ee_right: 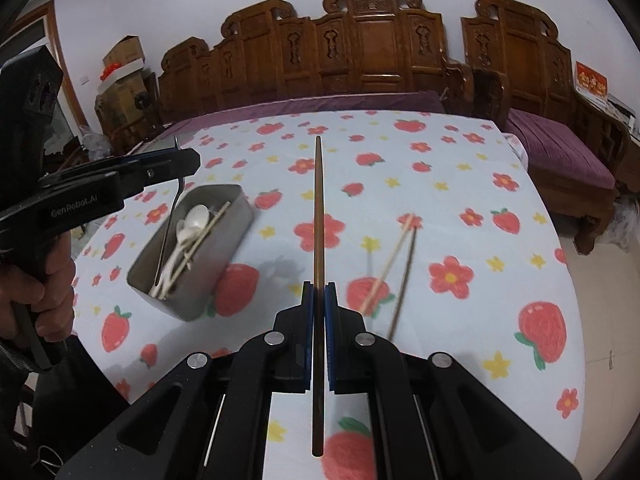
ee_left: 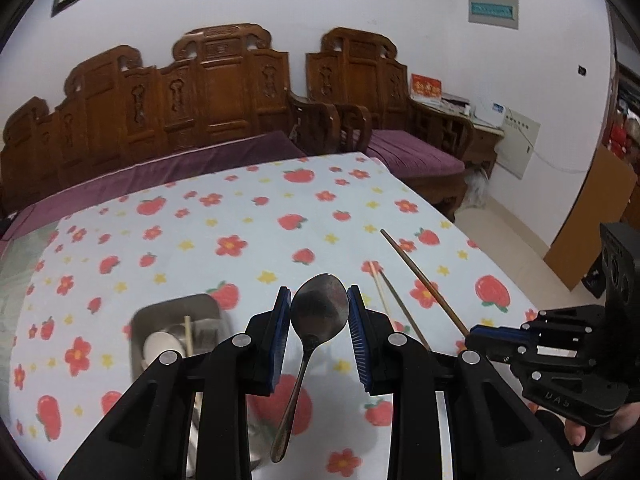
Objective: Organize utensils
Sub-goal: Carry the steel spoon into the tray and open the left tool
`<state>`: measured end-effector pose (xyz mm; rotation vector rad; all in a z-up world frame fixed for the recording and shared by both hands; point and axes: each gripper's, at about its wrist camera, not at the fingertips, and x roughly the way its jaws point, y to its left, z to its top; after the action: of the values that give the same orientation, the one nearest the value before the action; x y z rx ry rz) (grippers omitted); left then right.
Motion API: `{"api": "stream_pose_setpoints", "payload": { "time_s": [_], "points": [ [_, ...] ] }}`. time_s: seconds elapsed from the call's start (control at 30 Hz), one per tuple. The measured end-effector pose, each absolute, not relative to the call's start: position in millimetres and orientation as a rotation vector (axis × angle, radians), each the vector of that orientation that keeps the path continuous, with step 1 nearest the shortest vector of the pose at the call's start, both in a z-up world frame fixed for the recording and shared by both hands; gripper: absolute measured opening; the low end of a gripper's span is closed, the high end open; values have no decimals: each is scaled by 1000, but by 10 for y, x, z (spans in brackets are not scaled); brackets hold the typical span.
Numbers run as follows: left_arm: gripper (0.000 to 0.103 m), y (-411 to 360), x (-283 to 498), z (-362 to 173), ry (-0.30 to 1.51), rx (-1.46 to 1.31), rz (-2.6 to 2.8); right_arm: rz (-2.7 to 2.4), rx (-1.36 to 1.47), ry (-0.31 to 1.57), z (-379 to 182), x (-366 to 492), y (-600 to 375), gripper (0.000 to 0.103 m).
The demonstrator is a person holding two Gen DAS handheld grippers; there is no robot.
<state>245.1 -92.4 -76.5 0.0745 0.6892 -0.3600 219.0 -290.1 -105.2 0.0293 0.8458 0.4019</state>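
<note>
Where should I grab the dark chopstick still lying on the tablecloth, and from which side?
Take the dark chopstick near its middle, coming from above with the jaws across its width. It lies flat on the tablecloth, and the pale chopstick crosses it at the far end, so a grip away from there should lift it alone.

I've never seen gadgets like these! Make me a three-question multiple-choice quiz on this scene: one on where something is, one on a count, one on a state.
1. Where is the metal tin?
A. on the flowered tablecloth
B. on the sofa
C. on the floor

2. How many chopsticks lie loose on the cloth?
A. none
B. two
C. five

3. What does the left gripper hold?
A. nothing
B. a fork
C. a metal spoon

Answers: 1 A, the tin stands on the cloth. 2 B, a pale one and a dark one lie crossed. 3 C, its blue pads clamp the spoon's bowl, while the right gripper is shut on a dark chopstick.
</note>
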Motion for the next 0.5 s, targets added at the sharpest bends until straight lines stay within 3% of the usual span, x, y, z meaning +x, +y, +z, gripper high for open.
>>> {"api": "stream_pose_setpoints", "payload": {
  "time_s": [0.5],
  "points": [
    [27, -85, 2867, -998, 775, -65, -244, 463, 14, 841, -996, 2294, -2336, 7]
  ]
}}
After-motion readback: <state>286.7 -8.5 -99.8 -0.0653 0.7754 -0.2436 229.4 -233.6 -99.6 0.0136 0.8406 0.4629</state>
